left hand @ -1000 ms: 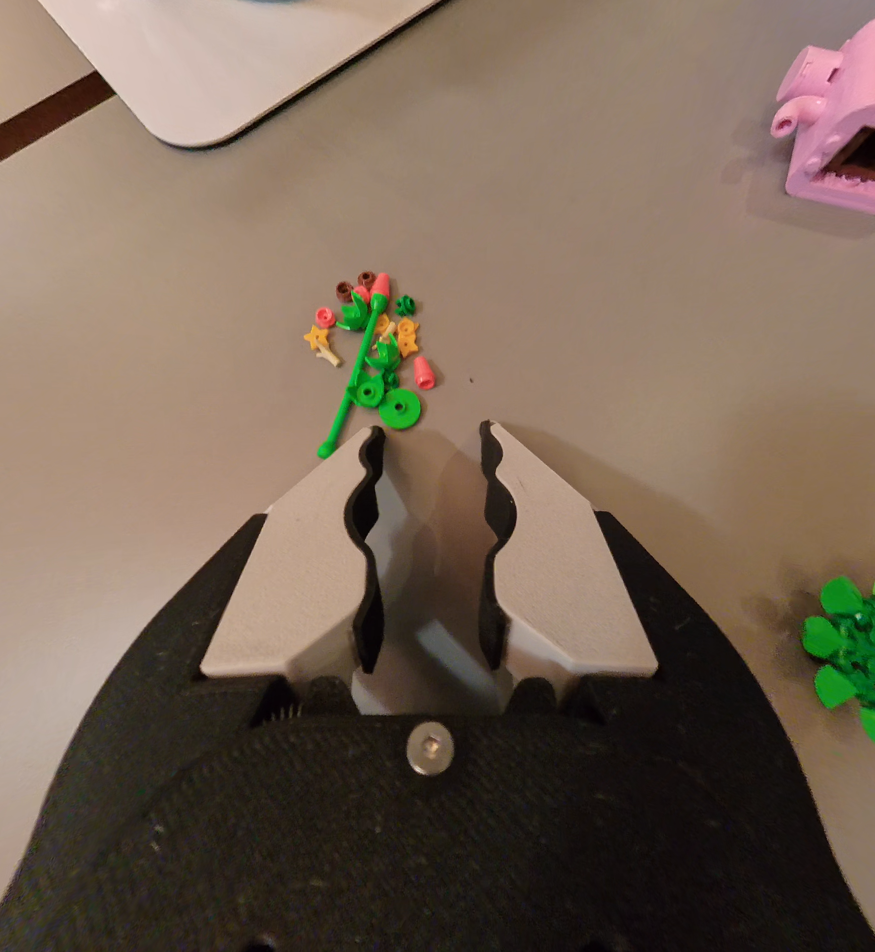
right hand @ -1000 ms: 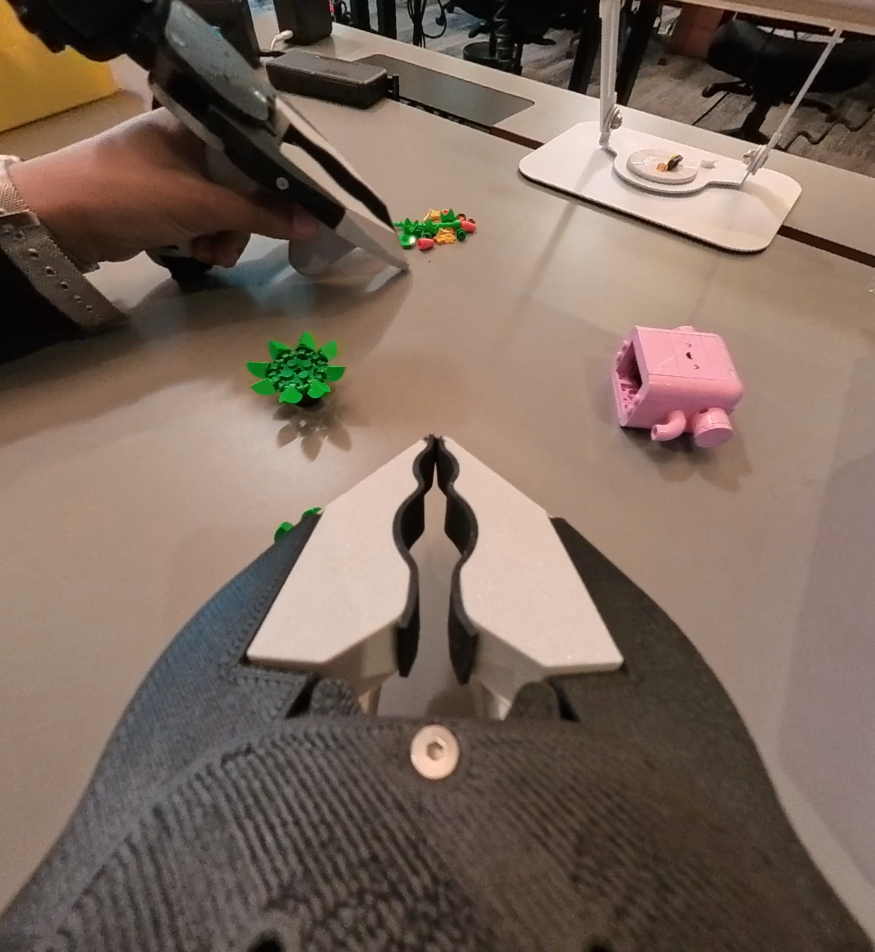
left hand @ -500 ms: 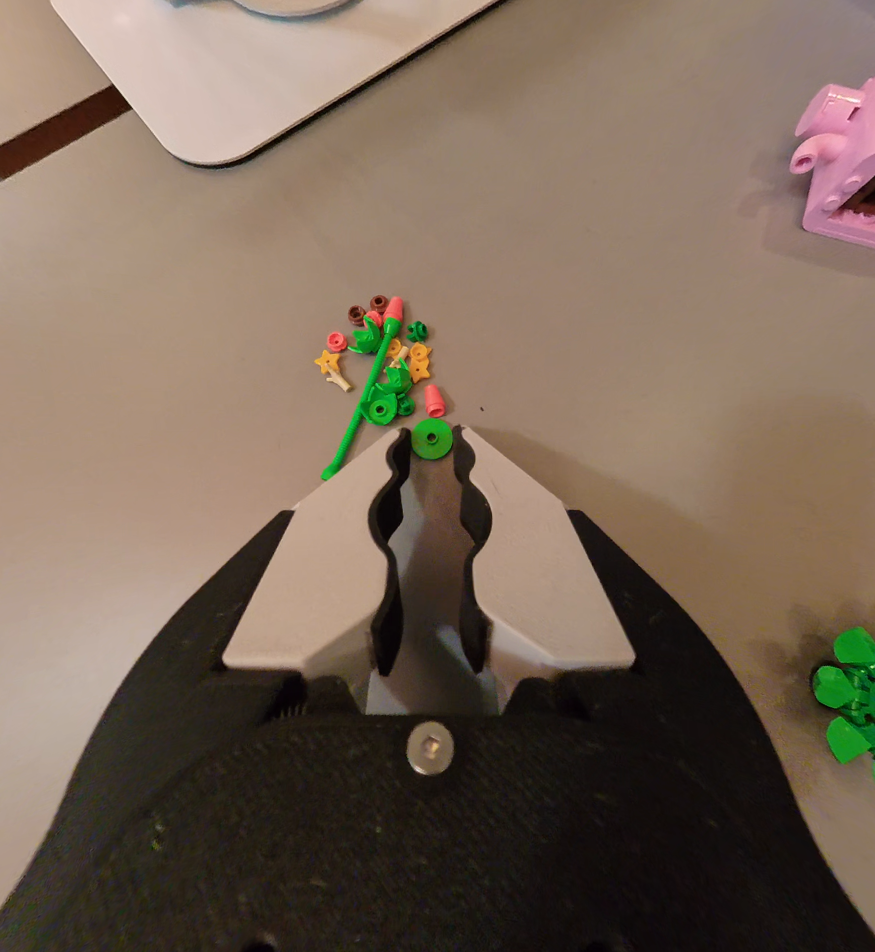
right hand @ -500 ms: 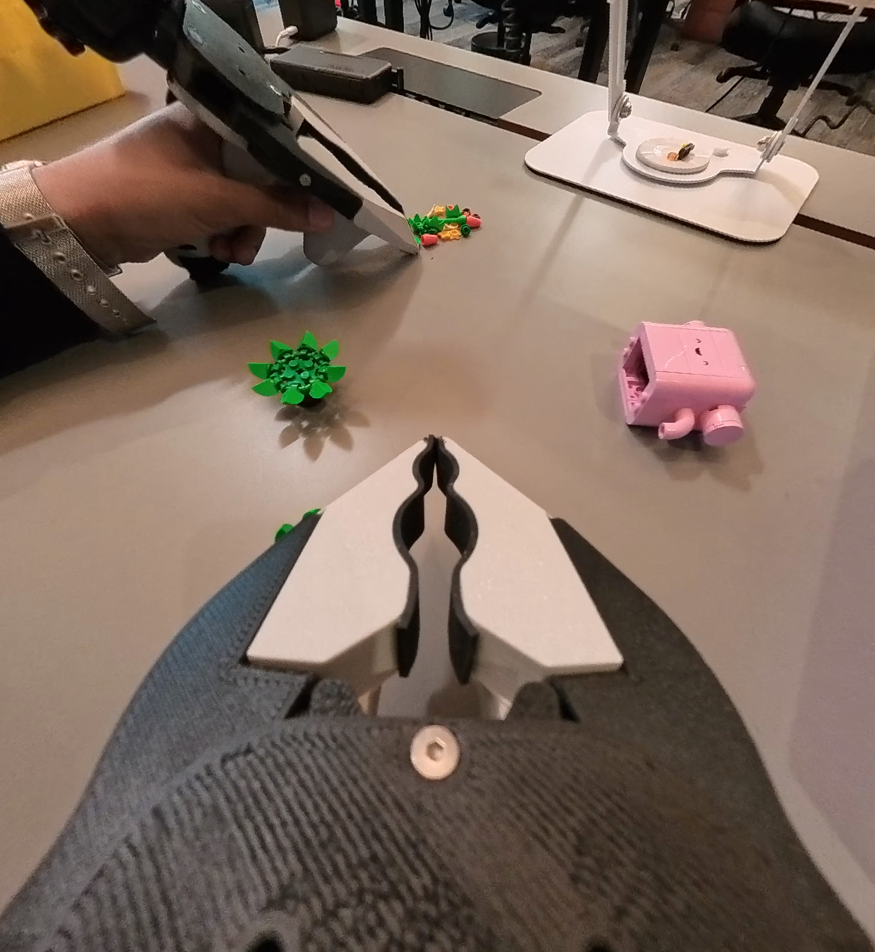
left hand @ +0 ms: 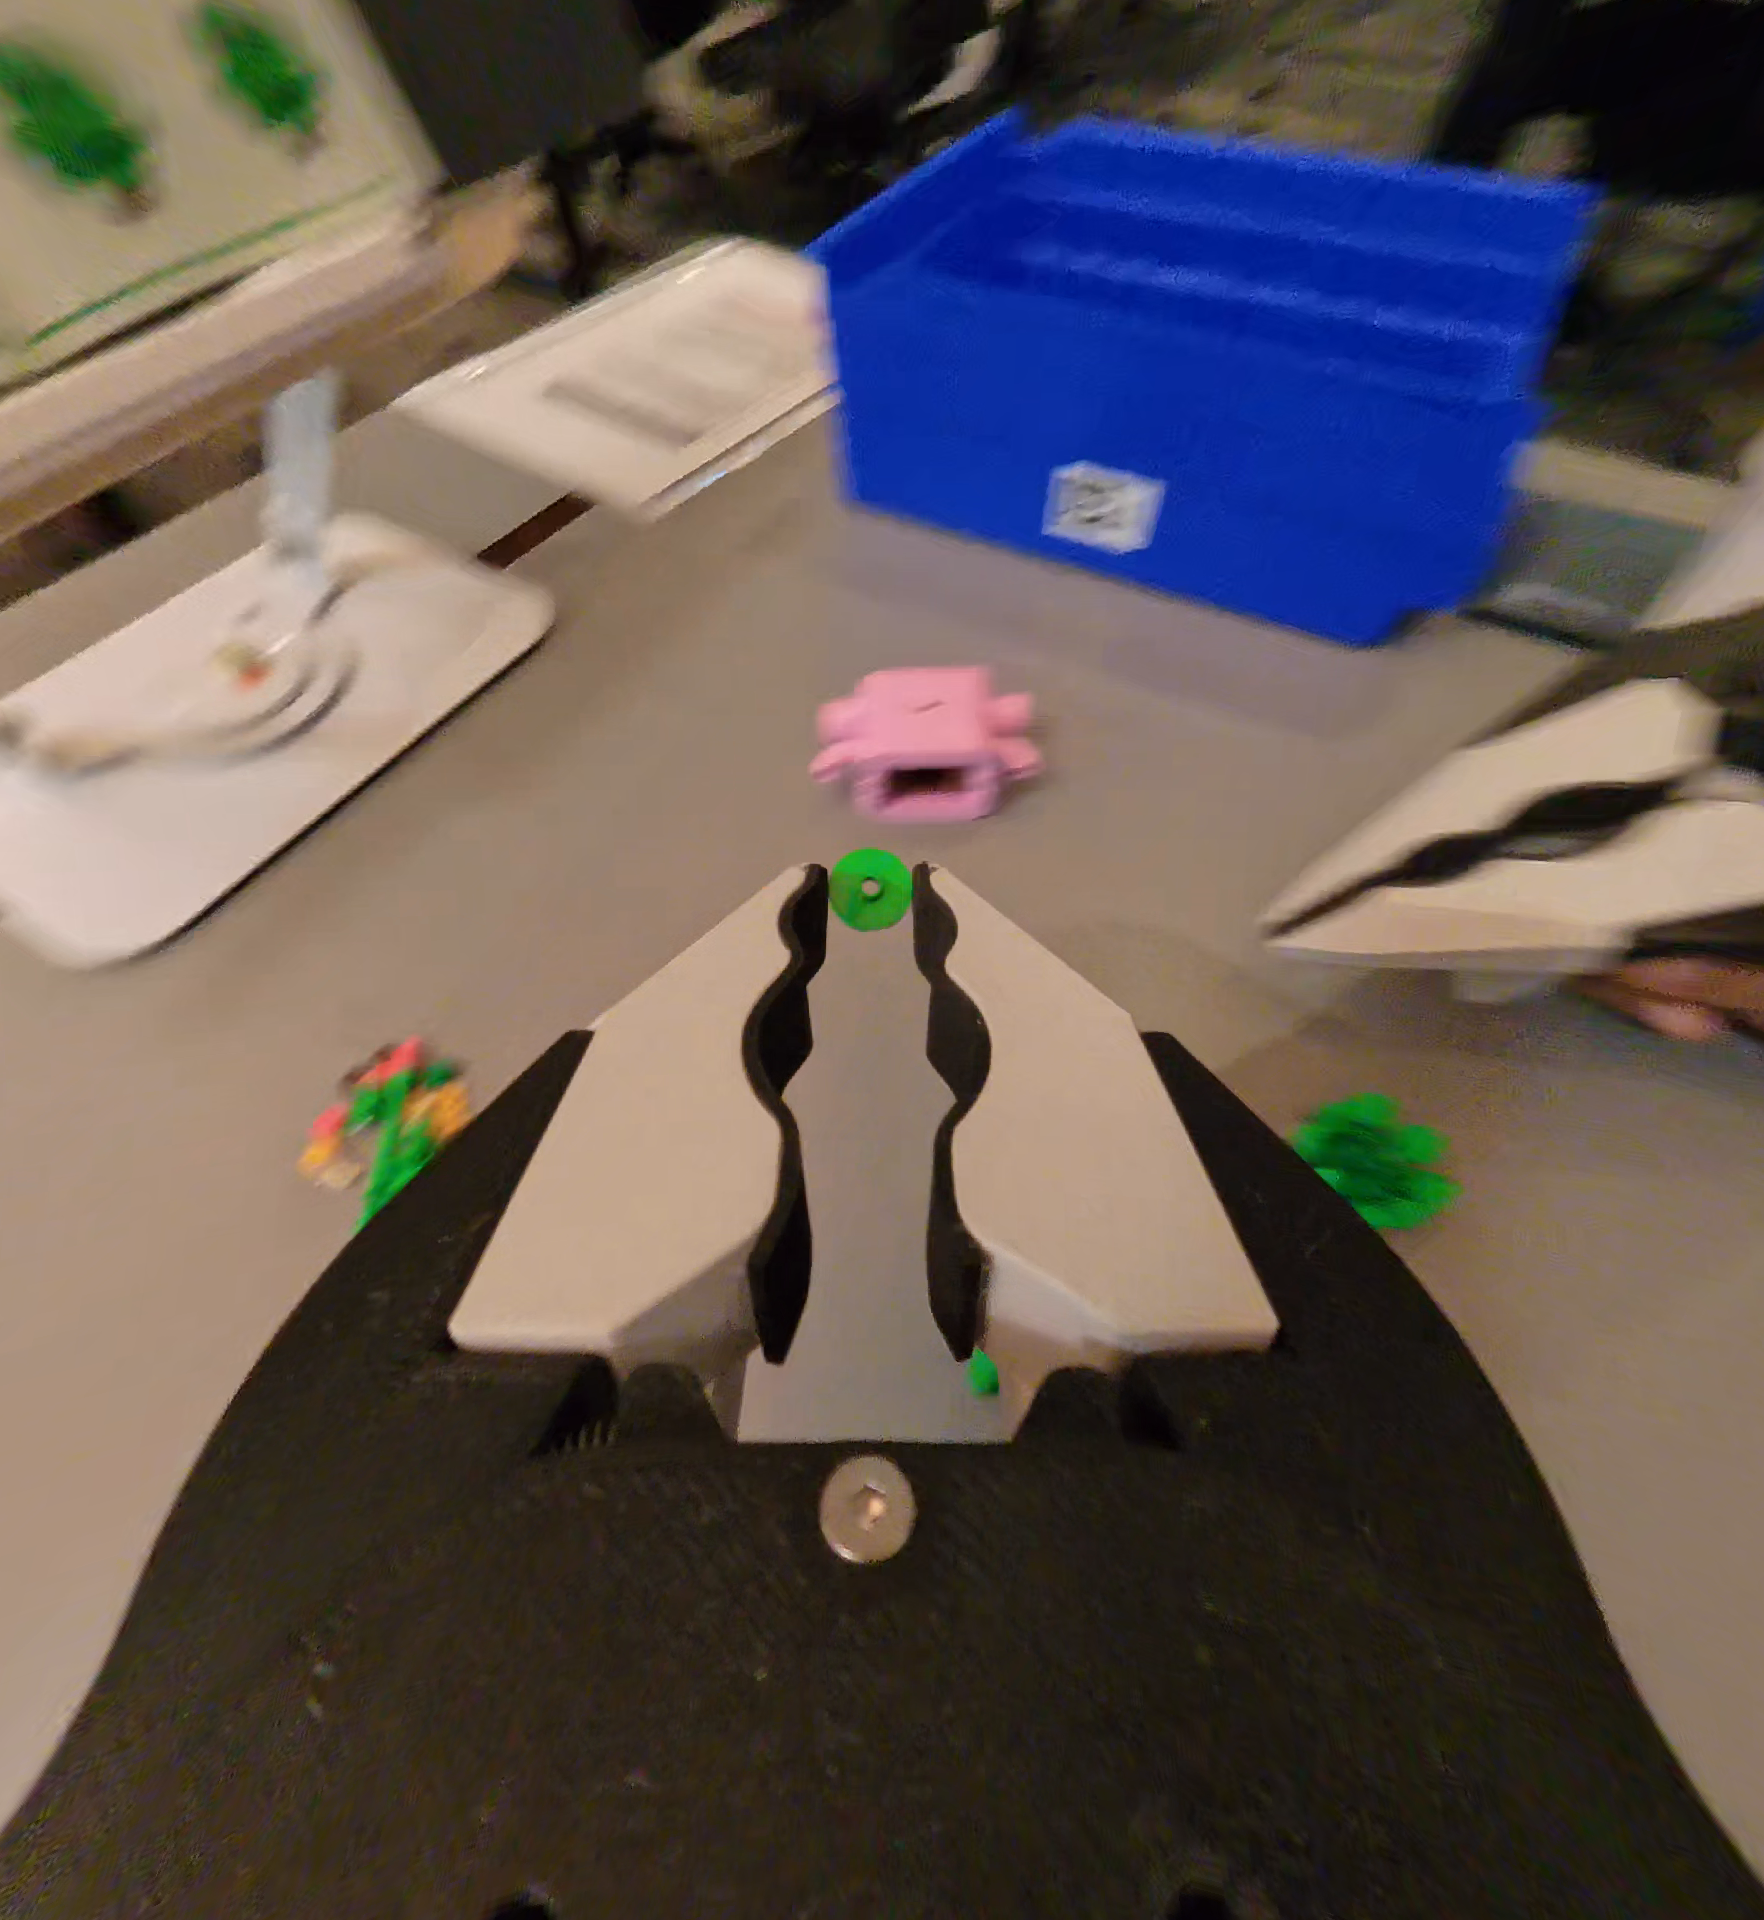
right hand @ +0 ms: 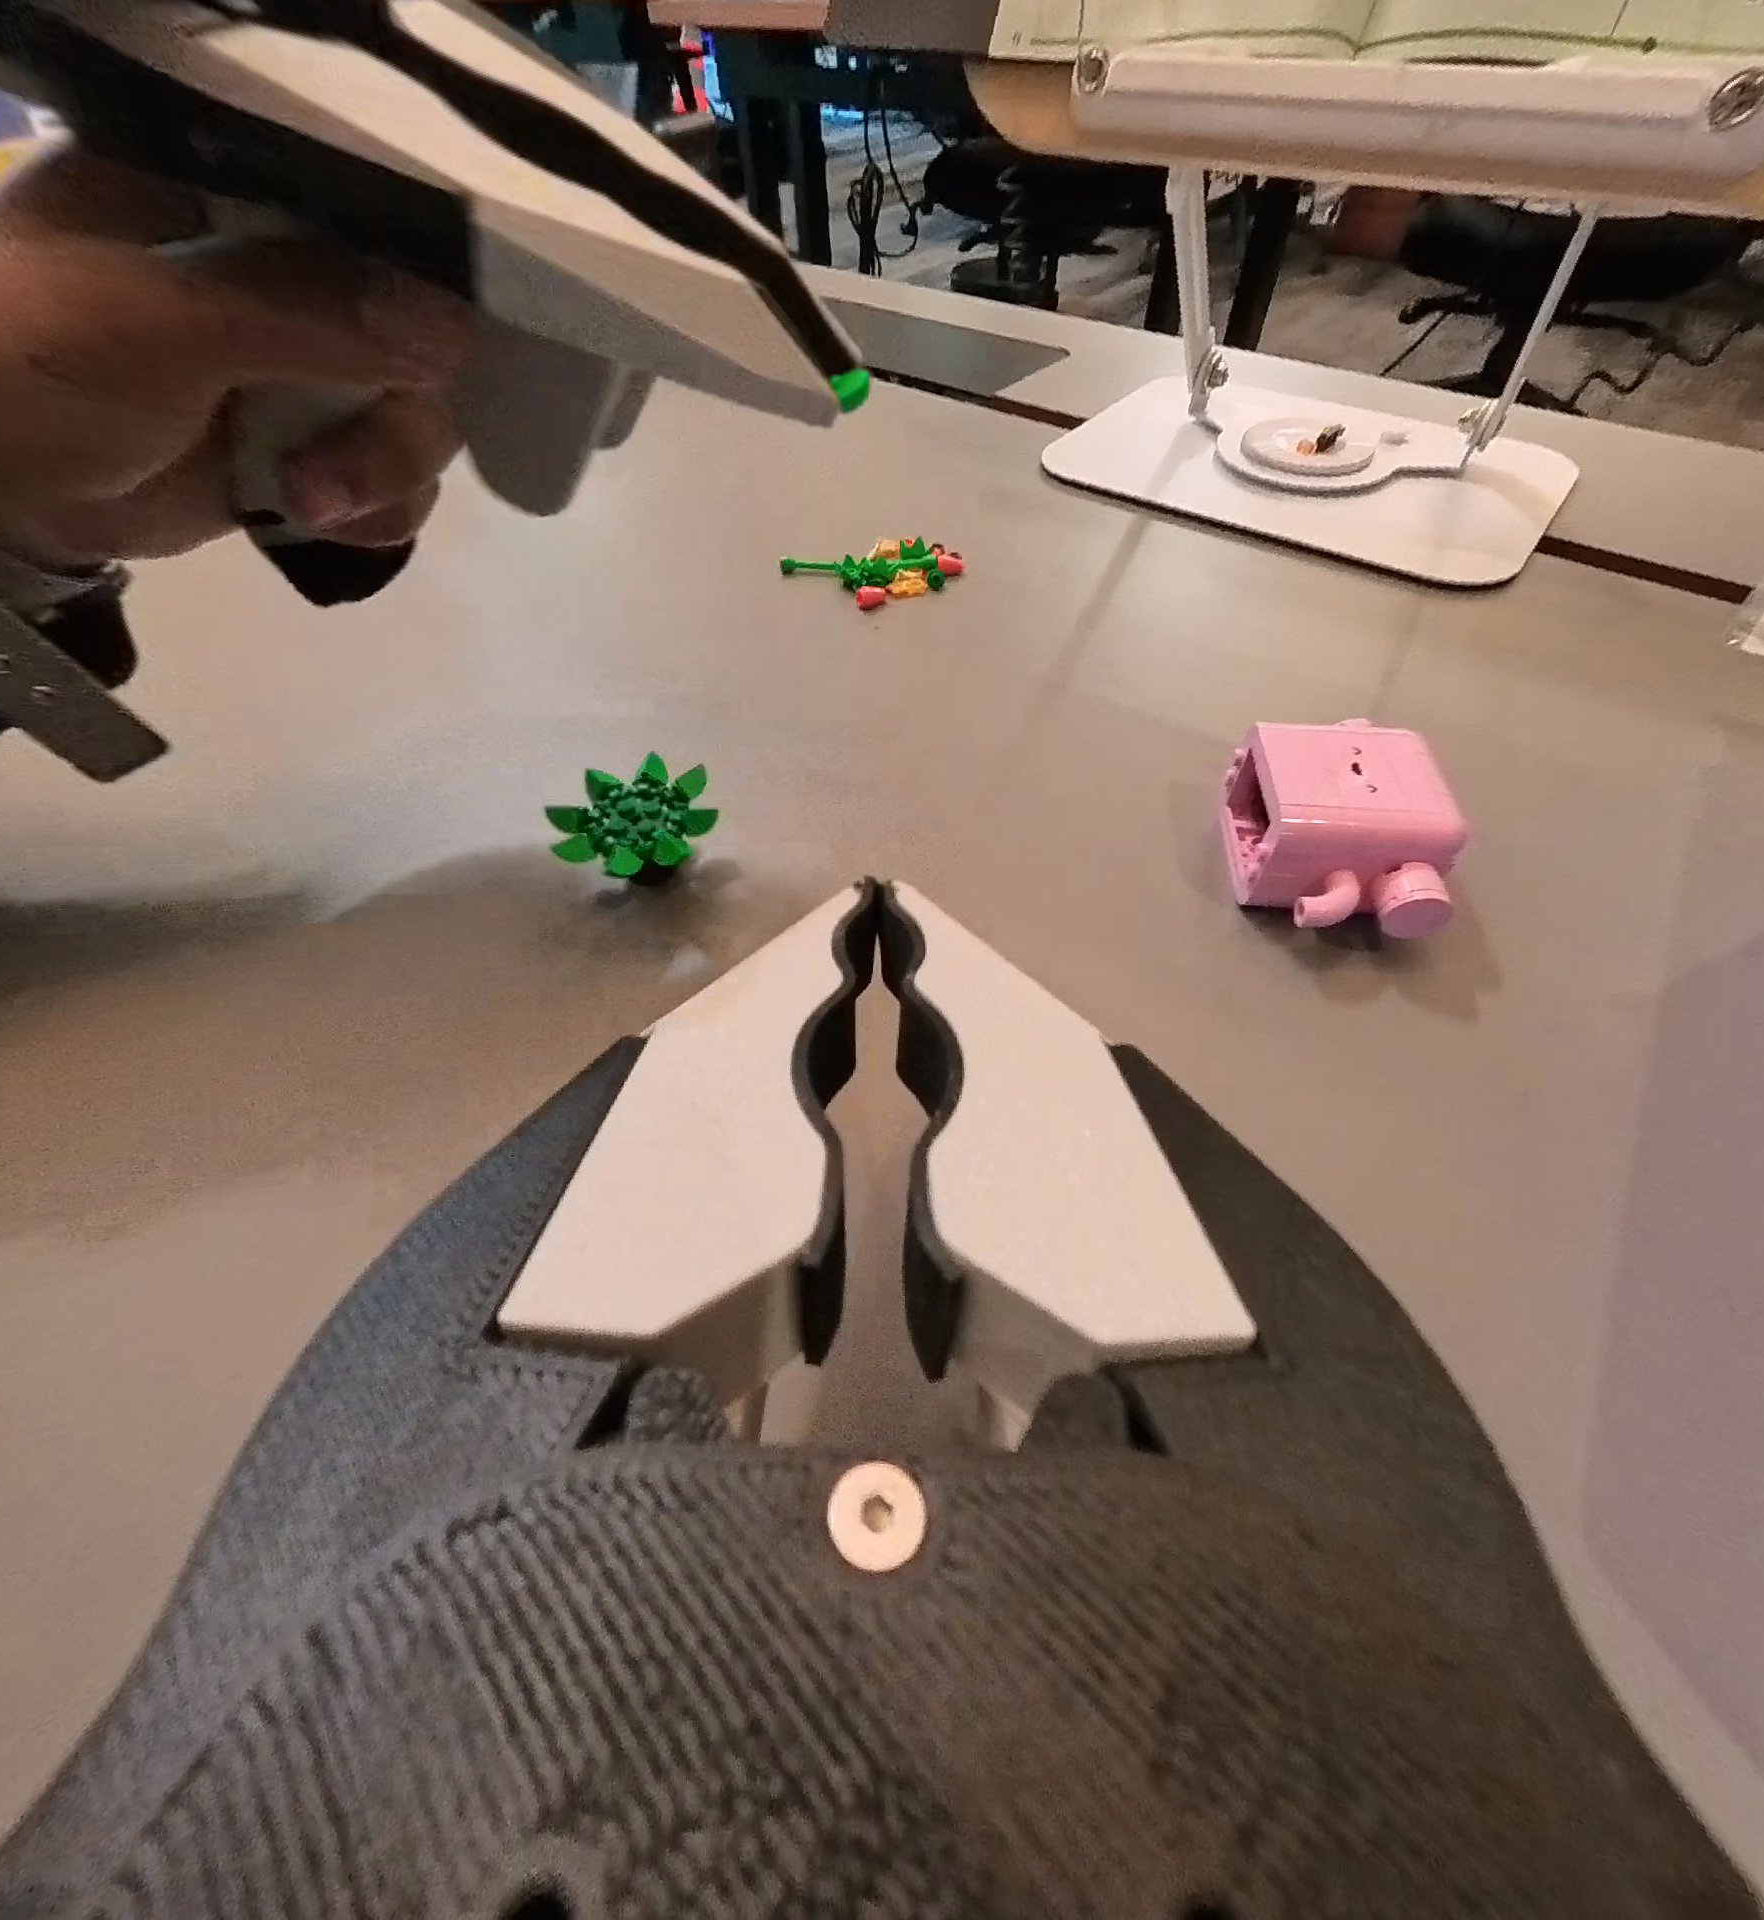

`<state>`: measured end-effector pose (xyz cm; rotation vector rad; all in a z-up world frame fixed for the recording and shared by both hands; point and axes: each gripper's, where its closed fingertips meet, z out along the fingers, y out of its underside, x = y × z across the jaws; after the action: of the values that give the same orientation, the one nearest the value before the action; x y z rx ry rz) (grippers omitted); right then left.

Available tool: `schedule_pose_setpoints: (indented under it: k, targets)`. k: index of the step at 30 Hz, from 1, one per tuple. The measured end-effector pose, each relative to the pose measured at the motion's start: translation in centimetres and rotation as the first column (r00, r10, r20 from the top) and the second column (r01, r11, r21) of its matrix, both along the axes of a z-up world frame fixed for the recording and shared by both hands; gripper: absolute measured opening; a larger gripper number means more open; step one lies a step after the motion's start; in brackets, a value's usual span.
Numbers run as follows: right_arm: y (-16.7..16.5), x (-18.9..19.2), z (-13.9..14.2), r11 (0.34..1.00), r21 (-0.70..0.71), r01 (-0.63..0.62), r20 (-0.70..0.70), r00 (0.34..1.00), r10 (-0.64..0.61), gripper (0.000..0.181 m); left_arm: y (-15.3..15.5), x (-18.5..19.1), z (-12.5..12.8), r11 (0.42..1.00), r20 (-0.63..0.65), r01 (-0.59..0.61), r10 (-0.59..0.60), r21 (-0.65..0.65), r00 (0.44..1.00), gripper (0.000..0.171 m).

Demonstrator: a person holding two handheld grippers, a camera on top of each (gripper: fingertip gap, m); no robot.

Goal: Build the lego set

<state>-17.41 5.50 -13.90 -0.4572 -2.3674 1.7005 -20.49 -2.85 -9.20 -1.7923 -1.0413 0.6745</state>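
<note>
My left gripper (left hand: 870, 894) is shut on a small round green piece (left hand: 867, 891), held at its tips well above the grey table (left hand: 649, 727); it also shows in the right wrist view (right hand: 845, 388) at upper left. My right gripper (right hand: 873, 886) is shut and empty, low over the table. A green leafy plant build (right hand: 634, 821) stands just ahead-left of it. A pink box-shaped pot with a face (right hand: 1335, 826) lies on its side to the right. A pile of small green, red and orange pieces (right hand: 888, 569) lies farther back.
A white stand base with a small dish (right hand: 1304, 468) sits at the back right. A blue bin (left hand: 1169, 364) and a clear sheet holder (left hand: 629, 384) stand at the table's far side. A person's hand and watch strap (right hand: 26, 665) are at the left. About 11 centimeters separates my left fingertips from my right.
My left gripper closed on the round green piece at the pile, then lifted it high and swung toward the pink pot. My right gripper stayed shut and shifted slightly.
</note>
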Motion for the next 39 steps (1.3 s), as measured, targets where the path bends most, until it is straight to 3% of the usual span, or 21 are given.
schedule_pose_setpoints:
  k: [3,6,8,10,12,14,16,17,27,34,39]
  targets:
    - [0.2,-0.1,0.4,1.0,-0.025,0.012,-0.014,1.0,-0.012,0.0,5.2,3.8,1.0,0.972,-0.031,0.236,-0.236,-0.002,0.971,0.015]
    - [0.6,-0.3,1.0,0.997,-0.066,0.028,-0.017,0.999,-0.029,0.0,8.3,8.4,-0.9,0.928,0.003,0.372,-0.372,-0.033,0.928,0.015]
    - [0.7,-0.3,1.2,0.996,-0.08,0.031,-0.014,0.999,-0.032,0.0,9.9,10.8,-0.5,0.908,-0.077,0.415,-0.411,0.049,0.908,0.015]
    - [0.7,-0.3,1.1,0.997,-0.075,0.029,-0.015,0.999,-0.03,0.0,10.6,12.3,1.1,0.874,-0.169,0.431,-0.401,0.222,0.9,0.015]
    - [0.6,-0.2,1.0,0.998,-0.063,0.026,-0.026,0.999,-0.028,0.0,10.1,13.2,3.4,0.776,-0.256,0.441,-0.361,0.451,0.897,0.015]
    - [0.5,0.0,1.0,0.998,-0.055,0.021,-0.041,0.999,-0.023,0.0,8.9,14.0,5.7,0.578,-0.332,0.475,-0.342,0.664,0.879,0.014]
    - [0.4,0.1,1.0,0.999,-0.048,0.013,-0.052,0.999,-0.016,0.0,7.8,14.4,7.2,0.391,-0.38,0.497,-0.34,0.775,0.86,0.014]
    - [0.4,0.2,0.9,0.999,-0.046,0.012,-0.055,0.998,-0.015,0.0,7.5,14.5,7.4,0.353,-0.389,0.499,-0.339,0.791,0.857,0.013]
    - [0.4,0.2,1.1,0.998,-0.057,0.007,-0.05,0.999,-0.01,0.0,8.3,14.1,6.3,0.455,-0.35,0.485,-0.352,0.747,0.868,0.014]
    - [0.4,0.2,1.1,0.998,-0.065,0.004,-0.04,0.999,-0.007,0.0,9.6,13.4,4.1,0.637,-0.273,0.454,-0.366,0.623,0.889,0.014]
    - [0.5,0.2,1.2,0.998,-0.067,0.003,-0.04,0.999,-0.006,0.0,10.2,13.2,3.2,0.69,-0.253,0.45,-0.374,0.567,0.892,0.015]
